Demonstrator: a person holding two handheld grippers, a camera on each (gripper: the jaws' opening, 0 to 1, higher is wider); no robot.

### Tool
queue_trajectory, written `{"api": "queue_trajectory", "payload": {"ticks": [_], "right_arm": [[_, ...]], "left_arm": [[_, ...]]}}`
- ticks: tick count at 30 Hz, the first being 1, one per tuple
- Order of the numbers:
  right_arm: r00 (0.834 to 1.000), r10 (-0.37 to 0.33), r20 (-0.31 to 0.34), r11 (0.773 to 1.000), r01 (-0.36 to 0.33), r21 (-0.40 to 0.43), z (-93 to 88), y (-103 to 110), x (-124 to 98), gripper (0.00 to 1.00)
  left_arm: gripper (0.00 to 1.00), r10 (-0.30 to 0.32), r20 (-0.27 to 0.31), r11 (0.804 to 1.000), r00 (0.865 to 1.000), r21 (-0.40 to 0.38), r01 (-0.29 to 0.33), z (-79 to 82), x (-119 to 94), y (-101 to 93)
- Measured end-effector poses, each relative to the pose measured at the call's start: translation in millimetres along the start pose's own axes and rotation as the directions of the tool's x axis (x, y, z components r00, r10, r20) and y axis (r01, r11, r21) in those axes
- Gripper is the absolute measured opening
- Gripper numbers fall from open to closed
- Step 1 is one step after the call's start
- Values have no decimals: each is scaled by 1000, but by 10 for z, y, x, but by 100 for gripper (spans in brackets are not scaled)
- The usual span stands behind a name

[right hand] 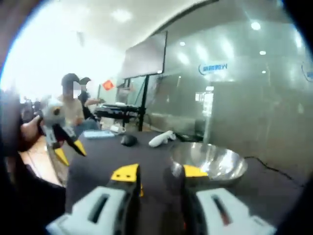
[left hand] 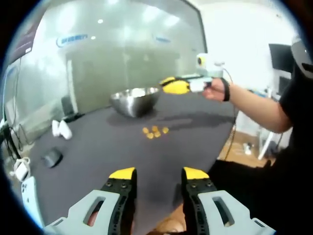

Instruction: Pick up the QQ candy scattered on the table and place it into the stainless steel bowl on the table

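Left hand-held gripper (left hand: 159, 177) hovers open, empty, above dark surface (left hand: 98, 142); small orange candies (left hand: 155, 131) at 12 o'clock. Right hand-held gripper (right hand: 160, 173), open, empty, faces round stainless steel bowl (right hand: 212, 161).

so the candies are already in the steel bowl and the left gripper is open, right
Not quite. The left gripper view shows the candies lying on the dark table, in front of the bowl, not in it. The left gripper is open, as you say.

both grippers, left gripper (left hand: 159, 175) and right gripper (right hand: 159, 172), have fingers spread apart and empty, right arm stretched out.
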State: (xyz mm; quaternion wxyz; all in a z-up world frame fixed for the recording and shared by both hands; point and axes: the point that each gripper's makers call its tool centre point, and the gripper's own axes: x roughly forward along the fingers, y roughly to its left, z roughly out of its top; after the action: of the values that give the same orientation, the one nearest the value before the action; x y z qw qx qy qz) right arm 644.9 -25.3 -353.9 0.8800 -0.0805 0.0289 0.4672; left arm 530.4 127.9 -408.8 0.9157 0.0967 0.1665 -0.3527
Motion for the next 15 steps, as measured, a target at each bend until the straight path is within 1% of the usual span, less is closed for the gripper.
{"api": "queue_trajectory", "payload": {"ticks": [2, 4, 6, 8, 12, 15], "right_arm": [[1000, 6, -24, 1000, -6, -12, -112, 38, -64, 33], [997, 11, -76, 999, -14, -33, -273, 76, -135, 33], [997, -1, -83, 999, -2, -44, -353, 61, -190, 32], [996, 5, -94, 1000, -7, -15, -433, 55, -238, 31], [993, 18, -113, 1000, -18, -2, -535, 89, -242, 31], [989, 53, -141, 998, -55, -11, -617, 188, -181, 31]], "left_arm": [[38, 0, -2, 1000, 1000, 3, 0, -4, 4, 2], [38, 0, -5, 1000, 1000, 1, 0, -13, 2, 4], [38, -1, -4, 1000, 1000, -2, 1, -16, -5, 5], [38, 0, -3, 1000, 1000, -2, 0, -20, -9, 7], [38, 3, -22, 1000, 1000, 4, -3, -65, -13, 5], [38, 5, -23, 1000, 1000, 12, -5, -60, -29, -5]]}}
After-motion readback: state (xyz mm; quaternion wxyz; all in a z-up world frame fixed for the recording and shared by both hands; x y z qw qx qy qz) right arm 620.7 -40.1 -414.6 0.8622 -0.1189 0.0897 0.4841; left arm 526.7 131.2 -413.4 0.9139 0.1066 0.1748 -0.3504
